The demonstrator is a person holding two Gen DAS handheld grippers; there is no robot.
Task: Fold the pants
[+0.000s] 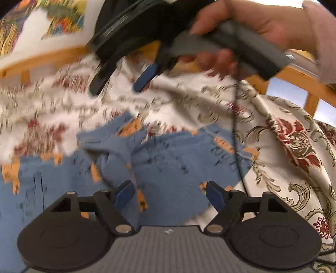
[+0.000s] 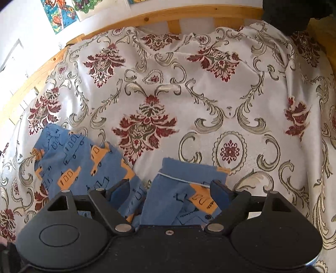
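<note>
The pants (image 2: 84, 168) are blue, with orange vehicles and dark line drawings. The bedspread (image 2: 189, 100) is shiny cream, with dark red flowers and olive-gold scrolls. The bed frame (image 2: 147, 17) is light wood. The fingers (image 1: 215, 196) have blue pads.

The left gripper (image 1: 170, 196) hangs over the blue pants (image 1: 159, 166), its two blue-tipped fingers (image 1: 124, 194) spread wide with nothing between them. The pants, printed with orange shapes, lie rumpled on a cream bedspread (image 1: 279, 134) patterned with red flowers. Above, a hand (image 1: 247, 27) holds the right gripper (image 1: 120, 83) by its grey handle, fingers apart over the bedspread. A wooden rail (image 1: 46, 57) runs behind. Much of the view is blurred.
</note>
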